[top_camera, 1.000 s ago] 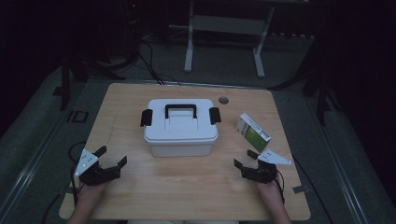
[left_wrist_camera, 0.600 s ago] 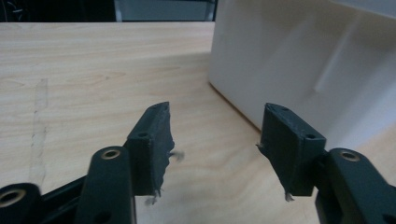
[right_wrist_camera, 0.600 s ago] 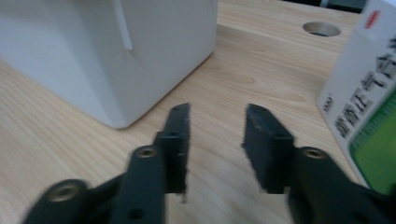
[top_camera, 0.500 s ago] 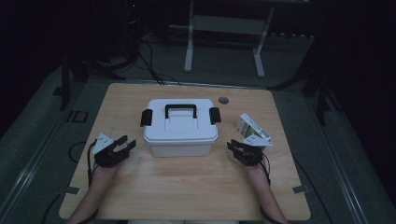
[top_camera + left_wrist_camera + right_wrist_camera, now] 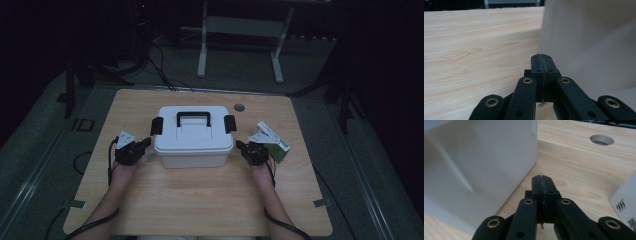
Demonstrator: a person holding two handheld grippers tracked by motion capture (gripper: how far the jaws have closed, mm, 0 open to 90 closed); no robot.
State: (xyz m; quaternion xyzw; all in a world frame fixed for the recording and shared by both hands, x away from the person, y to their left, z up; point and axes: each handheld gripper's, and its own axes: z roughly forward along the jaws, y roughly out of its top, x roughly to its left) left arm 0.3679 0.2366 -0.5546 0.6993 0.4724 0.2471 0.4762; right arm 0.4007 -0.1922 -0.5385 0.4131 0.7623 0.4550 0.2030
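Box (image 5: 193, 137) sits mid-table: white plastic, lid on, black carry handle (image 5: 193, 118) lying flat on top, black latch (image 5: 157, 126) at the left end and another latch (image 5: 230, 123) at the right. Contents can't be seen.

Left gripper (image 5: 142, 145) is just beside the box's left end, low near the tabletop; its own camera shows the white wall close on one side. Jaws have just been closing and now sit pressed together, nothing between them.

Right gripper (image 5: 241, 146) mirrors it at the right end, also just closed tip to tip on nothing, box wall (image 5: 479, 160) close alongside.

Obstacles: small green-and-white carton (image 5: 272, 140) lies right behind the right gripper, near touching it. Tight spot on that side. Its printed corner (image 5: 625, 207) shows in the right gripper view. Cable hole (image 5: 239, 107) in the table (image 5: 200, 200) sits behind the box, well apart from both hands.

Room: wide bare wood in front of the box, toward the person. Left side open out to the table edge. Right edge is near the carton. Behind the table, a stand's legs (image 5: 202, 60) and floor cables.
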